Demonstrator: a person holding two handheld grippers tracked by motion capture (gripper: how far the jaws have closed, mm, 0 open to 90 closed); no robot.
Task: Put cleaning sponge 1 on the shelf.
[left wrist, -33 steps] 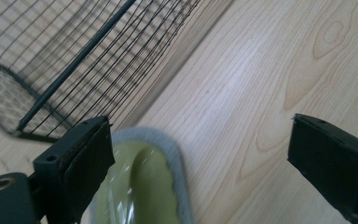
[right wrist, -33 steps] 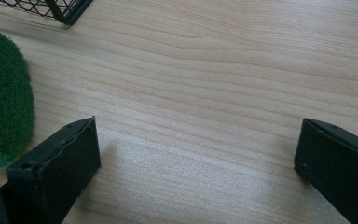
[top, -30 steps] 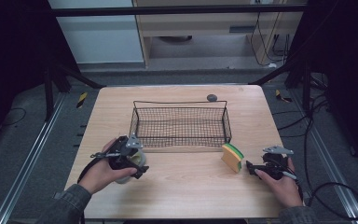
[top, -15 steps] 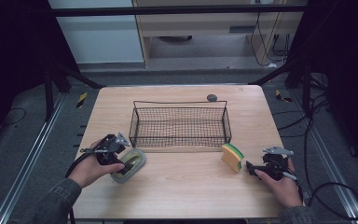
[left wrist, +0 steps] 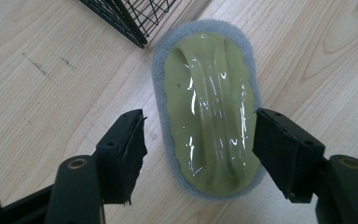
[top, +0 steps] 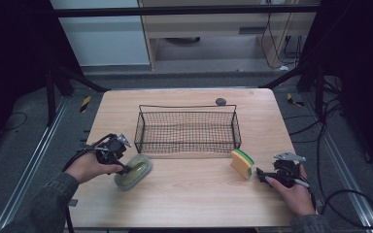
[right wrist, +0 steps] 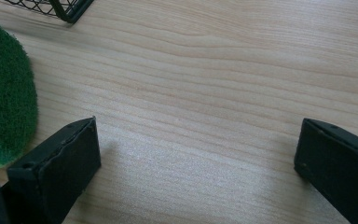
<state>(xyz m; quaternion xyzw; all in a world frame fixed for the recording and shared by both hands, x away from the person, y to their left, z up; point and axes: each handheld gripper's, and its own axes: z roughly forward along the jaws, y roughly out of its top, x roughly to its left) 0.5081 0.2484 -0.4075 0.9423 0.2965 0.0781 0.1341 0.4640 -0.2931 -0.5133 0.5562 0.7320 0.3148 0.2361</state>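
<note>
Left gripper (left wrist: 200,135) over the pale green scrubber pad (left wrist: 207,112), jaws just closing, straddling it, right pad touching its edge, left pad apart, wire basket (left wrist: 126,16) just beyond, right gripper (right wrist: 196,154) wide open over bare worktop (right wrist: 214,70), green sponge (right wrist: 4,93) to its left.

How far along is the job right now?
Nothing looks done: the basket is empty. In hand: the left gripper straddles the handled scrubber on the table, its jaws just closing, not yet pressing it. Left: probably lifting it into the basket, then the sponge beside the open right gripper.
</note>
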